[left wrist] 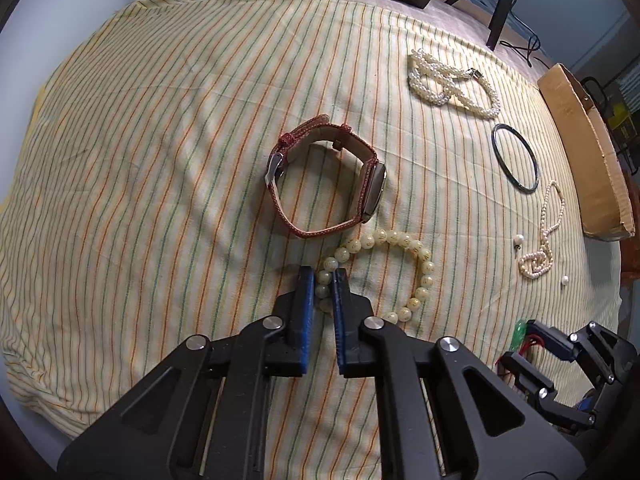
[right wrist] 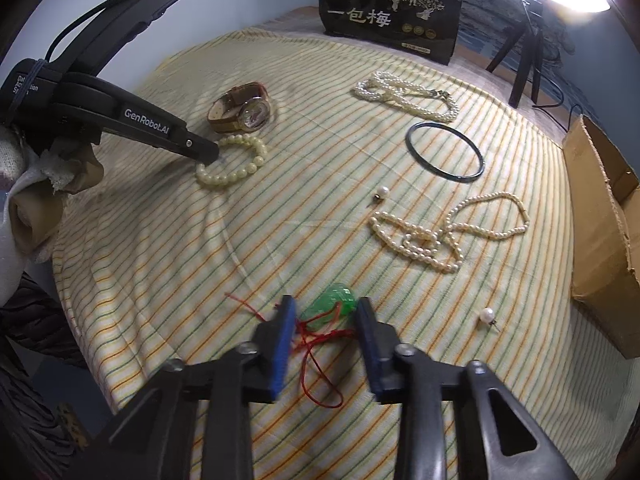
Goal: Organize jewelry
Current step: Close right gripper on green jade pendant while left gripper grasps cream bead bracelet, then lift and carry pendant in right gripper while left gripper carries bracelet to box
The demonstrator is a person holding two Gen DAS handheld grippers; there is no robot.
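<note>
My left gripper [left wrist: 323, 280] points down at the striped cloth [left wrist: 160, 160], its blue pads shut on the left side of a cream bead bracelet [left wrist: 416, 252]. From the right wrist view the left gripper [right wrist: 210, 158] meets the bead bracelet [right wrist: 236, 176] at its near-left edge. My right gripper [right wrist: 325, 306] is open, and a green pendant [right wrist: 332, 302] on a red cord [right wrist: 316, 364] lies between its fingertips; neither pad presses on it. A red-strapped watch [left wrist: 374, 192] lies just beyond the bracelet.
A thick pearl necklace [right wrist: 404, 94], a black bangle [right wrist: 460, 178], a thin pearl necklace [right wrist: 424, 240] and two loose pearl earrings [right wrist: 384, 191] [right wrist: 487, 314] lie to the right. A cardboard box [right wrist: 600, 220] lines the right edge. A black bag [right wrist: 388, 12] and tripod [right wrist: 524, 60] stand behind.
</note>
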